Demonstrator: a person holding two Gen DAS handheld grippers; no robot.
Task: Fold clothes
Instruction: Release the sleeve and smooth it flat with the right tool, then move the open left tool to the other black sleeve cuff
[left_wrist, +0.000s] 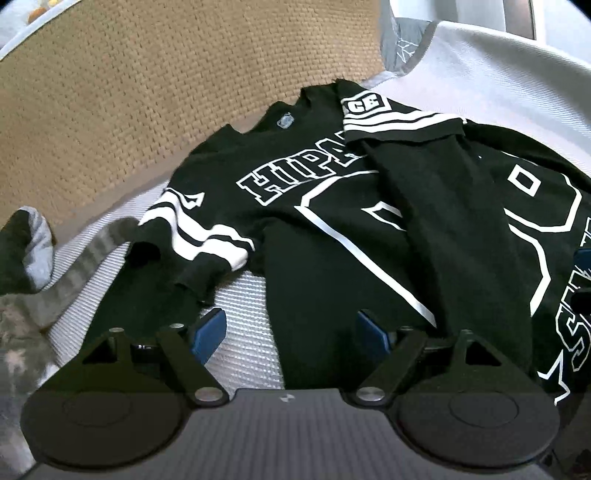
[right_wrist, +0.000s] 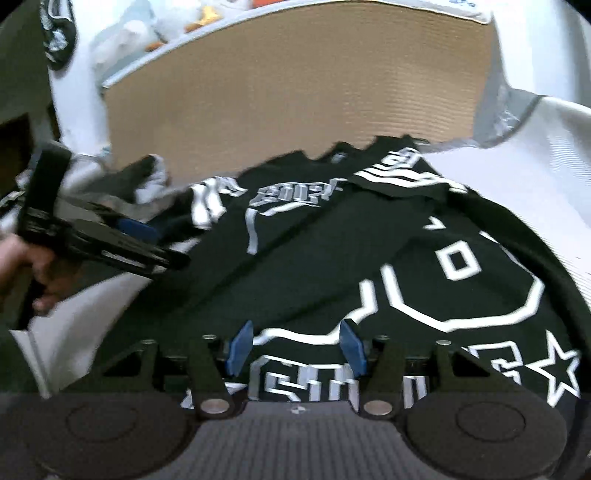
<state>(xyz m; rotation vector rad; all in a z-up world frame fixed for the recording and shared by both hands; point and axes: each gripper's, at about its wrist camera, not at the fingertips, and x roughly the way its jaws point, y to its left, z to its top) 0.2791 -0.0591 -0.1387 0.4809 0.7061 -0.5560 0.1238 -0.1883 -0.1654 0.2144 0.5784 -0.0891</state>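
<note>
While the black jersey (left_wrist: 332, 229) is spread on a white ribbed bedcover (left_wrist: 243, 314), one striped sleeve (left_wrist: 399, 122) is laid folded across its chest. The left gripper (left_wrist: 290, 332) is held with its blue pads (left_wrist: 208, 330) wide apart above the jersey's lower edge, and nothing is gripped. The right gripper (right_wrist: 295, 349) is likewise seen parted and empty over the white lettering near the hem. A woven tan headboard (left_wrist: 129, 85) is seen beyond, and grey clothing (left_wrist: 26, 251) at the left.
</note>
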